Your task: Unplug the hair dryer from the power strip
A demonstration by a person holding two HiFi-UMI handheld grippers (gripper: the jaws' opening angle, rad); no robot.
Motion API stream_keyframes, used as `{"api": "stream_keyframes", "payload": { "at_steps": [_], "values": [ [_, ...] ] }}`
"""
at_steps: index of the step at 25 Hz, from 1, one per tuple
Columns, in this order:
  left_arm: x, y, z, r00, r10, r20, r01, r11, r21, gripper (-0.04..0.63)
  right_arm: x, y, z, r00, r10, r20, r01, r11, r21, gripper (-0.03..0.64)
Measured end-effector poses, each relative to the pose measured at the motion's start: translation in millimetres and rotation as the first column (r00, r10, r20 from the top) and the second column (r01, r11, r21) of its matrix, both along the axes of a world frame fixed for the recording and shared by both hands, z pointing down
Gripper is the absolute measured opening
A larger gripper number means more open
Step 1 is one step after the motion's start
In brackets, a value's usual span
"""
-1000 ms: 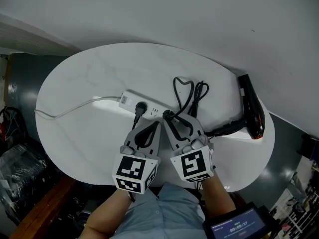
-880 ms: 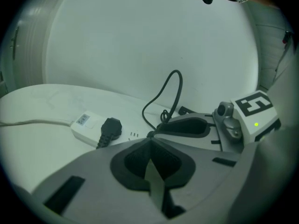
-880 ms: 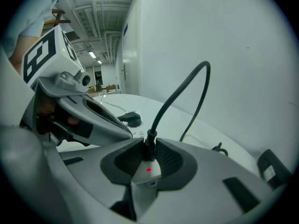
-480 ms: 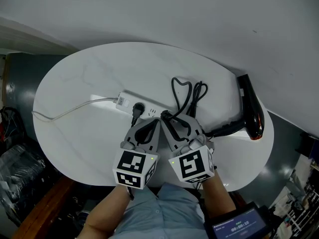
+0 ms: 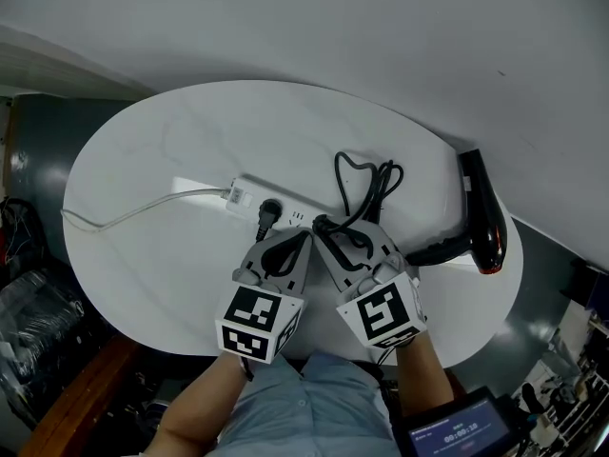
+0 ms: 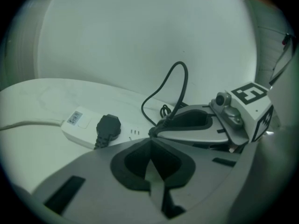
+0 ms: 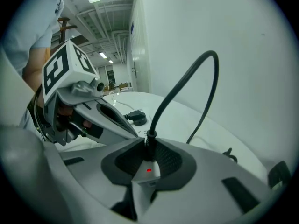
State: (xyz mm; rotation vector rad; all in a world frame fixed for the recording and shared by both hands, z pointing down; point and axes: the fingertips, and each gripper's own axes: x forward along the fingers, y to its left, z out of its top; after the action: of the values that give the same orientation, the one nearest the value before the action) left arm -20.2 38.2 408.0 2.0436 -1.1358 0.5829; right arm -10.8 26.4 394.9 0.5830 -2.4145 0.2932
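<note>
While its jaws had just been closing, the right gripper [image 5: 324,225] clamped the plug [image 7: 150,143] at the end of the power strip [image 5: 249,190].
Jaws of the left gripper [image 5: 303,238] met tip to tip, empty, just beside it; the hair dryer [image 5: 483,219] lay at the table's [image 5: 171,255] right edge.

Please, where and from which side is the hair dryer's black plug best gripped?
Grip the black plug by its body, below where the black cord leaves it, fingers on opposite sides, coming down from the near side of the white power strip. The cord rises clear, leaving those sides free; the right gripper has just closed there.
</note>
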Motion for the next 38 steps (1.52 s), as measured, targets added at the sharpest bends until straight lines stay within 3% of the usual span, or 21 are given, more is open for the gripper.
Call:
{"api": "stream_keyframes", "payload": {
  "at_steps": [5, 13, 19, 23, 26, 35, 38],
  "values": [
    [1.6, -2.2, 0.2, 1.0, 0.013, -0.001, -0.013, 1.0, -0.028, -0.006, 0.1, 3.0, -6.2, 0.998, -0.051, -0.029, 0.054, 0.993, 0.108, 0.043],
    [3.5, -2.7, -2.3, 1.0, 0.025, -0.016, -0.025, 0.999, -0.024, -0.006, 2.7, 5.2, -15.3, 0.999, -0.045, 0.012, 0.044, 0.994, 0.098, 0.044],
    [7.2, -3.7, 0.6, 1.0, 0.025, -0.013, -0.026, 0.999, -0.031, -0.006, 4.3, 5.7, -15.5, 0.996, 0.002, -0.093, 0.014, 0.986, 0.166, 0.044],
    [5.9, -7.8, -0.4, 0.999, 0.008, -0.048, -0.01, 0.999, -0.043, -0.006, -2.5, 16.0, -50.9, 1.0, -0.027, -0.013, 0.029, 0.992, 0.119, 0.043],
    [4.1, -8.7, -0.7, 0.999, 0.008, -0.052, -0.01, 0.999, -0.039, -0.006, -12.6, 22.7, -68.6, 1.0, -0.004, 0.031, -0.001, 0.988, 0.152, 0.044],
    [6.5, -9.3, 3.6, 0.999, 0.013, -0.048, -0.013, 1.0, -0.011, -0.005, 31.1, 17.8, -54.1, 0.994, 0.089, -0.057, -0.079, 0.985, 0.151, 0.048],
    [4.5, -6.3, -4.0, 0.998, 0.016, -0.055, -0.016, 1.0, 0.012, -0.005, 41.1, 21.2, -43.6, 0.987, 0.155, -0.036, -0.15, 0.983, 0.104, 0.071]
  ]
}}
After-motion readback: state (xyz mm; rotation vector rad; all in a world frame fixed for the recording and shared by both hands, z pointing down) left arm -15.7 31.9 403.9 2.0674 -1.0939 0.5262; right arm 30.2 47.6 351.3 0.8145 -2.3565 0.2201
